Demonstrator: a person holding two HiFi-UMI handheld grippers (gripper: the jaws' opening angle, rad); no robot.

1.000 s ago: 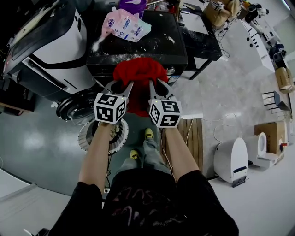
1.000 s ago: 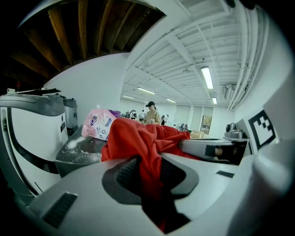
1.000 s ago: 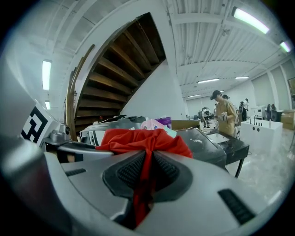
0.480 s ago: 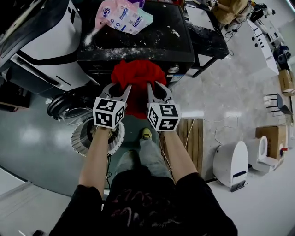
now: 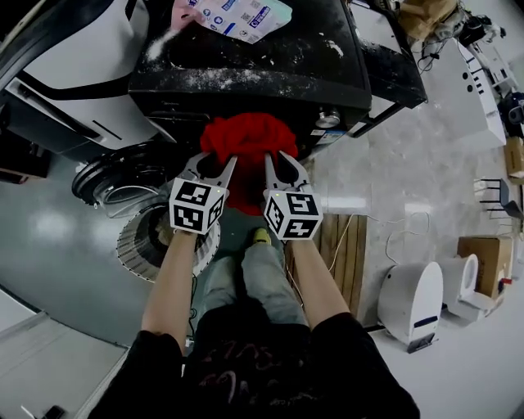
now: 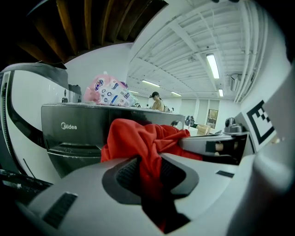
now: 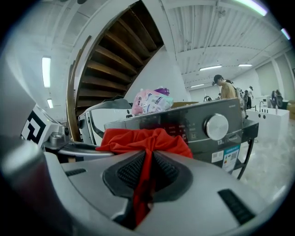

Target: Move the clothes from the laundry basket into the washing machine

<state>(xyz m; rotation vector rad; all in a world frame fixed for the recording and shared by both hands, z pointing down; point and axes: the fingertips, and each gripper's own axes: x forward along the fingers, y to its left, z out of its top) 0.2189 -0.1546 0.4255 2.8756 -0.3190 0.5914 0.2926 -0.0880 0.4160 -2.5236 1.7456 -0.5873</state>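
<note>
A red garment (image 5: 246, 141) hangs bunched between my two grippers, in front of the dark grey washing machine (image 5: 246, 69). My left gripper (image 5: 211, 161) is shut on its left part; red cloth runs between the ribbed pads (image 6: 150, 173). My right gripper (image 5: 282, 161) is shut on its right part, with a fold pinched between the pads (image 7: 145, 173). The garment (image 7: 143, 140) sits level with the machine's control panel and knob (image 7: 216, 126). A round white ribbed laundry basket (image 5: 155, 241) stands on the floor below my left arm. The drum opening is hidden.
A pink detergent bag (image 5: 237, 12) lies on the washer's dusty top. A white machine (image 5: 74, 57) stands to its left, with a round dark door (image 5: 110, 182) below it. Wooden slats (image 5: 340, 245) and a white device (image 5: 409, 303) are on the floor at right.
Both grippers have come down together with the red garment, which now hangs lower against the washer's front. The washer fills more of the head view.
</note>
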